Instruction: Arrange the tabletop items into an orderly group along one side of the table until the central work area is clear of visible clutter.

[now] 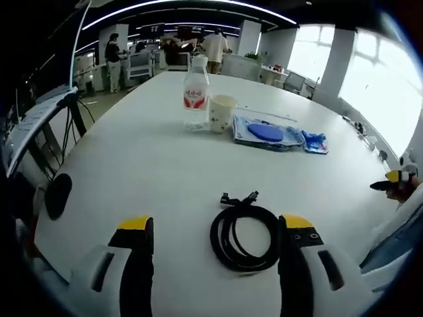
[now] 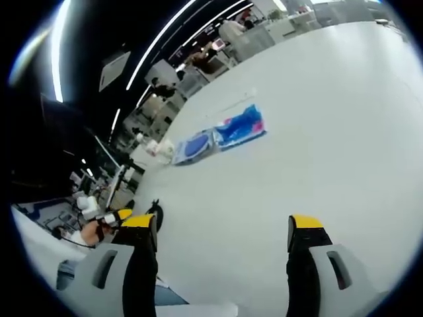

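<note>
Near tabletop (image 1: 152,165) edge, left gripper (image 1: 215,231) jaws spread wide, grasping nothing; coiled black cable (image 1: 243,234) lies between them on white surface. Right gripper (image 2: 221,231) likewise released, over bare tabletop. Farther toward middle: clear water bottle (image 1: 195,94), paper cup (image 1: 221,113) just beside it, blue plastic packet (image 1: 268,133), smaller blue packet (image 1: 315,141) at its end. Beyond far edge, people standing among desks.

In the left gripper view, the clear plastic bottle (image 1: 195,92) standing at upper centre of the frame wears a red-and-white label (image 1: 194,99) with some white lettering on the red band, too small and blurred to make out. The paper cup (image 1: 221,113) just beside it carries faint printed specks, not legible. No other text, number or sign can be read in either view.
</note>
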`<action>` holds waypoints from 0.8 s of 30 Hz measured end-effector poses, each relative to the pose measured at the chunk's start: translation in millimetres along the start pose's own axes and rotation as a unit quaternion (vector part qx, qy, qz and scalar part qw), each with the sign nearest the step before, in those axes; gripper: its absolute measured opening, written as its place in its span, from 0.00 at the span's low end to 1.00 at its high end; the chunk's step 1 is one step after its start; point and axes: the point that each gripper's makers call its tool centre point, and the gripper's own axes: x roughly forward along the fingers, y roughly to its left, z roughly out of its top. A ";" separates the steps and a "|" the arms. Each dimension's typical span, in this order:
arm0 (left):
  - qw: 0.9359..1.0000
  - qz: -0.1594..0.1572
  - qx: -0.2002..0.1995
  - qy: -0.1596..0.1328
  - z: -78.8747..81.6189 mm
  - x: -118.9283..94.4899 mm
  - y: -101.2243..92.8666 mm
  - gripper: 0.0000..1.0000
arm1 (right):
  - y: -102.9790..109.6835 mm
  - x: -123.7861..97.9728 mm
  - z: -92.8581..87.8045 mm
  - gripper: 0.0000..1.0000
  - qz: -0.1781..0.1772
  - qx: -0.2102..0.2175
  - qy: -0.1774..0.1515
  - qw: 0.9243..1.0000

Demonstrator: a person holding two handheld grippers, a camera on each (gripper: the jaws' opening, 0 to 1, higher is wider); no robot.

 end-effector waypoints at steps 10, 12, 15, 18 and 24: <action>1.000 0.014 -0.001 0.028 -22.9 16.3 0.9 0.71 | -5.9 0.4 5.5 0.80 -0.004 0.007 -0.004 1.000; 0.999 0.016 0.001 0.033 -27.1 19.6 -1.3 0.69 | -5.0 0.1 5.5 0.79 -0.005 0.007 -0.004 1.000; 0.999 0.019 0.003 0.039 -31.6 23.1 -2.9 0.65 | -5.2 -0.7 4.7 0.79 -0.006 0.011 -0.004 1.000; 0.999 0.031 -0.002 0.039 -34.4 24.9 -1.0 0.58 | -6.3 -1.5 5.0 0.79 -0.005 0.021 -0.009 1.000; 0.998 0.038 -0.013 0.050 -39.5 29.7 -2.1 0.54 | -5.4 -1.2 5.1 0.79 -0.005 0.025 -0.010 1.000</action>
